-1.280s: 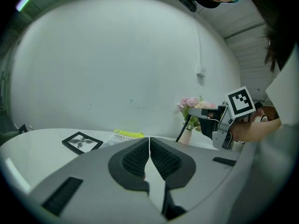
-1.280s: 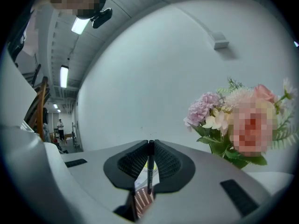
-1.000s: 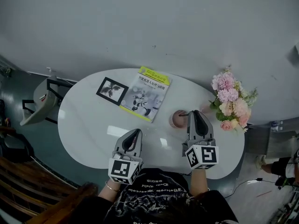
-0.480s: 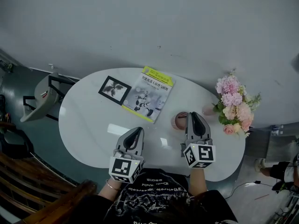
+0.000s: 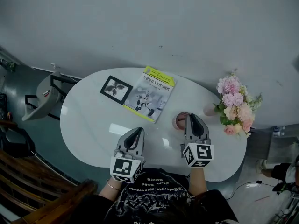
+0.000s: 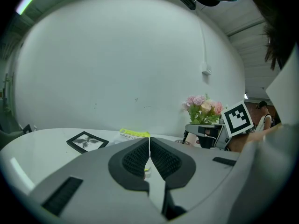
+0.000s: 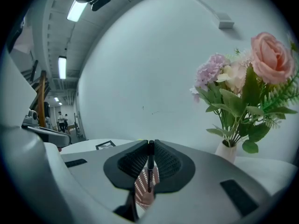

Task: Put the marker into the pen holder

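Right claw (image 7: 150, 144) is gripping the marker (image 7: 150, 171) just above the pen holder (image 5: 178, 122).
Left claw (image 6: 149, 146) is hovering clenched, empty, over the white tabletop (image 5: 91, 125).

Right claw (image 7: 151, 144): jaws clamped on the marker (image 7: 150, 169), which stands upright.
Pen holder (image 7: 141, 190): pink, striped, seen below the marker's lower end.
Flowers (image 7: 243, 92): at right, in a white vase (image 7: 227, 150) on the worktop (image 7: 266, 164).
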Demonstrator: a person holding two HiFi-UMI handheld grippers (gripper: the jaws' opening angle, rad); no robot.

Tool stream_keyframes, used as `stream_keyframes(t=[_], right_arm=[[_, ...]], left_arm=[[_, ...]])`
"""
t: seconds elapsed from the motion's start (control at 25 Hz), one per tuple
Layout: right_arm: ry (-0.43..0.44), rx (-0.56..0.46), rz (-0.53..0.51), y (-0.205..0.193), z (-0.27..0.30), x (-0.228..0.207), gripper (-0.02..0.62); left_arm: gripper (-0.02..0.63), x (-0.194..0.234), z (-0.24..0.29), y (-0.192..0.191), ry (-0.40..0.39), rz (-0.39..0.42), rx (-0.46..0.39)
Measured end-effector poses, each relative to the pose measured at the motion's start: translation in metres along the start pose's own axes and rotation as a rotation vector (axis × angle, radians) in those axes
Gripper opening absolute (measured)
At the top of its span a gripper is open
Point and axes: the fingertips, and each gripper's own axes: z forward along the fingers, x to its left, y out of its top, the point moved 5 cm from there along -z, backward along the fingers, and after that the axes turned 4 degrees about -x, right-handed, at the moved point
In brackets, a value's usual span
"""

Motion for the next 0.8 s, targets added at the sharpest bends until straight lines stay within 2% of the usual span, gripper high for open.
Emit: stream_keyframes(t=[0.8], right_arm=[[-0.013,0.072,0.005,-0.025,0.002,-0.005,0.066]], left_arm=[[0.026,-0.003,-0.001,-0.004,-0.002,0.019,0.009]])
